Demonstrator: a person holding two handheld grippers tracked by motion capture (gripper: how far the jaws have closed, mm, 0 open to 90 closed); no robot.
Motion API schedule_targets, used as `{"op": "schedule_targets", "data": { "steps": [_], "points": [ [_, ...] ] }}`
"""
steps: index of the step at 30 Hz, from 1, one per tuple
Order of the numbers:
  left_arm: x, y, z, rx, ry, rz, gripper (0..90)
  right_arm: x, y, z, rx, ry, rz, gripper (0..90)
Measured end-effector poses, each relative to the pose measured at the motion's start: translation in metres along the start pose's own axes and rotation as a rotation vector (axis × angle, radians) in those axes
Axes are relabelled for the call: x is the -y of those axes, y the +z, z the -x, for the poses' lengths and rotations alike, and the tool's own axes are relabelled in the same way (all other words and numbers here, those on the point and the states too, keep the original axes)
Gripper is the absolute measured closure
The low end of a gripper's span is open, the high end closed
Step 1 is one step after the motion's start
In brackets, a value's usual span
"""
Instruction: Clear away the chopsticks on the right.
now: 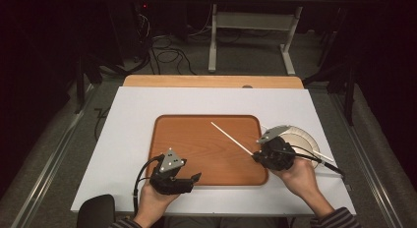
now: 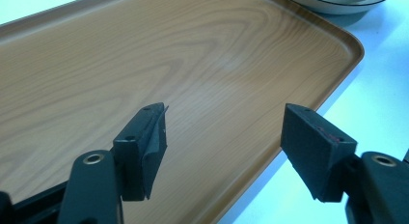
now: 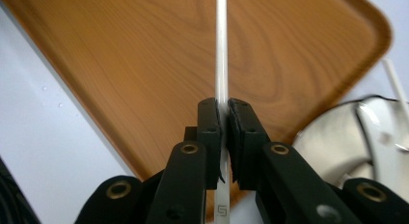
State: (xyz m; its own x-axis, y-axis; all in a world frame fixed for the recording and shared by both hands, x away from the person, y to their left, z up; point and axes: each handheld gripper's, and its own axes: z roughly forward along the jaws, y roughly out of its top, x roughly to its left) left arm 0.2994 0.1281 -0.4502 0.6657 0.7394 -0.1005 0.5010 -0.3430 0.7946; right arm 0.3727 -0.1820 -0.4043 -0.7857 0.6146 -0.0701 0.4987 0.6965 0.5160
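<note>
Fingers [image 3: 212, 137] of my right gripper [image 3: 221, 137] are clamped flat on a thin white chopstick [image 3: 221, 50], which runs straight out ahead of them over the wooden tray [image 3: 144, 55]; from the high view the stick [image 1: 231, 135] slants up and away from the right gripper [image 1: 255, 158], its far tip above the tray's middle and apparently clear of the surface, though I cannot be sure of the gap. My left gripper [image 2: 224, 142] has its fingers [image 2: 149, 137] wide apart with nothing between them, hovering over the near edge of the tray [image 2: 144, 64], and the white tabletop [image 2: 376, 89] shows just beyond the tray's corner to their right. Just to the right of my right fingers sits a white plate [image 3: 337, 137] off the tray's corner, and a second white stick [image 3: 395, 84] lies across it; the high view shows that one [image 1: 319, 154] resting on the plate [image 1: 307, 137] behind my right hand [image 1: 300, 181]. I judge I am mid-carry: one chopstick lifted from the plate and being brought over the tray. Next I would need to lower the stick until it lies flat on the tray, keeping it level so the far tip does not dig in first, then ease the fingers apart and go back for the other.
</note>
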Motion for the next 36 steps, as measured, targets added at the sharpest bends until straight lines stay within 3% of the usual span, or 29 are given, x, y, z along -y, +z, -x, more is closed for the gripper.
{"op": "schedule_targets", "data": {
  "steps": [14, 25, 28, 32, 36],
  "points": [
    [0.000, -0.002, 0.000, 0.000, 0.001, 0.004, 33.3, -0.004, 0.047, -0.006, 0.032, 0.026, -0.075, 85.8],
    [0.000, -0.001, 0.000, 0.001, 0.002, 0.002, 33.3, 0.004, 0.057, -0.001, 0.058, 0.053, -0.115, 83.7],
    [0.000, -0.002, 0.001, 0.001, 0.003, 0.003, 33.3, 0.006, 0.056, 0.003, 0.084, 0.083, -0.118, 82.3],
    [0.000, -0.001, 0.000, 0.002, -0.001, 0.002, 33.3, 0.008, 0.055, 0.003, 0.154, 0.080, -0.134, 81.1],
    [0.000, -0.001, 0.001, 0.002, 0.003, 0.001, 33.3, 0.009, 0.055, 0.003, 0.166, 0.084, -0.139, 80.7]
  ]
}}
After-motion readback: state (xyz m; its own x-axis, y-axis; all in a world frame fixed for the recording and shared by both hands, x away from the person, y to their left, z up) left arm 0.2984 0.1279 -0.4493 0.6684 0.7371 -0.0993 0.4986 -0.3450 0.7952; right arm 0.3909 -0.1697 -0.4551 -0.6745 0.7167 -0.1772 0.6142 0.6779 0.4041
